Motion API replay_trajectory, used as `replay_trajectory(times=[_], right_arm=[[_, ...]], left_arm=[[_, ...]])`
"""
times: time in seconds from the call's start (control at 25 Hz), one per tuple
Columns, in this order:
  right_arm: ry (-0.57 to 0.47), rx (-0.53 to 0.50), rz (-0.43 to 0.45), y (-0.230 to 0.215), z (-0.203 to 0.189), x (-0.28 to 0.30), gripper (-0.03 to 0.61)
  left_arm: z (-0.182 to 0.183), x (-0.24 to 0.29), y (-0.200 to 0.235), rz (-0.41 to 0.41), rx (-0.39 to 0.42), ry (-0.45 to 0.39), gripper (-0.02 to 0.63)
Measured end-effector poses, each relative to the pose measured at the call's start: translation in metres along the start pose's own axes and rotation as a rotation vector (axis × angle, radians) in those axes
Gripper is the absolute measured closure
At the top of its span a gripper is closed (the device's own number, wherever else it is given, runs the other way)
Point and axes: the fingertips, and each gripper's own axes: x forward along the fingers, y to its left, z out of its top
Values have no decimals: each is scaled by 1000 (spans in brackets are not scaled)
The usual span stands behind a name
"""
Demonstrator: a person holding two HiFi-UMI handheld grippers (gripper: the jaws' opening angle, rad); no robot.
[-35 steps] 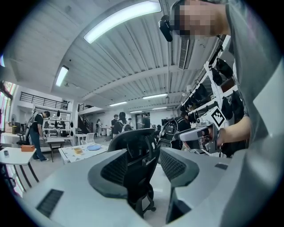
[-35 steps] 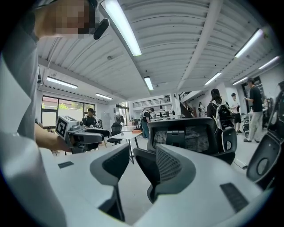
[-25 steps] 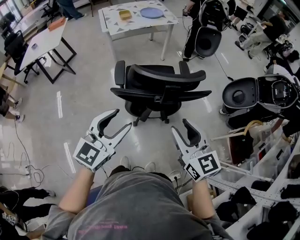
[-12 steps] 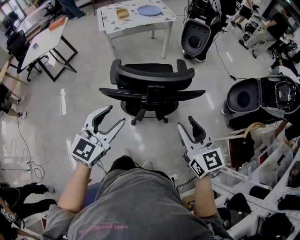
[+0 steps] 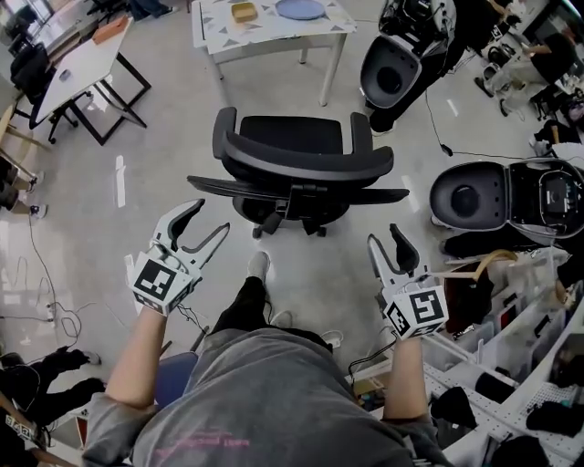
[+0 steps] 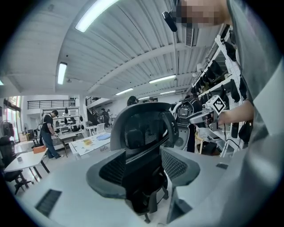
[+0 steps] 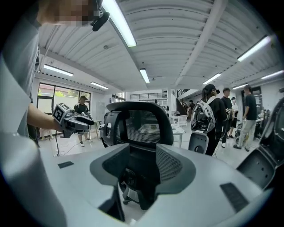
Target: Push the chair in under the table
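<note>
We are holding the left gripper (image 5: 210, 219) and right gripper (image 5: 385, 237) behind the black office chair (image 5: 301, 150), which is standing on the floor short of the white table (image 5: 265, 35). The left jaws have just been opening and are gaping wide with nothing between them. The right jaws are also standing apart, empty.

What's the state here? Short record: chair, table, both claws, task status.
chair: black office chair, backrest toward the person, seat facing the table
table: white table, beyond the chair, bare floor between them
on table: blue plate, yellow dish
left claw: open, empty, short of the chair
right claw: open, empty, short of the chair
task status: chair not yet pushed in
</note>
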Motion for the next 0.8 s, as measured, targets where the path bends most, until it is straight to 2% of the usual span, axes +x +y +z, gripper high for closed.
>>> replay_trajectory(times=[0.2, 0.4, 0.52, 0.68, 0.8], right_arm=[[61, -67, -42, -29, -12, 19, 408], [201, -243, -36, -43, -29, 39, 381], [277, -324, -30, -54, -39, 52, 381], [354, -442, -5, -62, -47, 64, 370], [391, -543, -5, -67, -51, 67, 370]], left_arm=[[-17, 17, 31, -13, 17, 34, 364], [-41, 32, 58, -43, 67, 93, 359], [-50, 43, 69, -65, 139, 129, 354], [-56, 56, 67, -106, 283, 188, 350], [-58, 61, 65, -134, 317, 207, 339]])
